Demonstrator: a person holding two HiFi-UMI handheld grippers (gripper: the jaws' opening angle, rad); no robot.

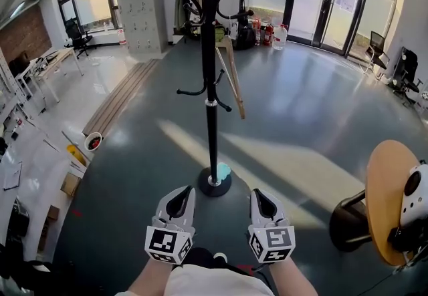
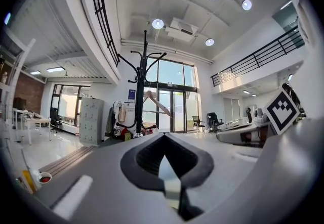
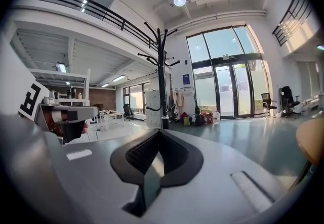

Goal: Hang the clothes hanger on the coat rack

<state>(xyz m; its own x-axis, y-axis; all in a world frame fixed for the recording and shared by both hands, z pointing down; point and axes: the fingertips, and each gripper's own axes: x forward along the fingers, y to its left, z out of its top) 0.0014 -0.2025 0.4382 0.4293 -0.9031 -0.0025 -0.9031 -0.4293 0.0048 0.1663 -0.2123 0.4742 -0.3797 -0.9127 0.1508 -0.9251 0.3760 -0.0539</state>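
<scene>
Low in front of me, I'm holding the left gripper [image 1: 180, 196] and right gripper [image 1: 262, 200] side by side, both pointing roughly level toward the rack [image 1: 211, 87].

Left jaws are sitting shut, pads meeting, nothing between them. Right jaws are doing the same: fully closed, empty.

Hanger [image 1: 232, 77] is hanging on the rack, just right of the pole and below the top hooks. Its wooden body is slanting down and to the right in the head view. Can't tell which hook is carrying it.

Rack is standing upright on its round base [image 1: 214, 184] on the grey floor [image 1: 301, 107], just ahead of both grippers, with the pole lining up between them. Neither gripper is touching rack or hanger.

Round wooden top [image 1: 386, 201] on a black base is sitting off to my right, apart from the rack, with a white device [image 1: 414, 194] resting at its edge.
</scene>
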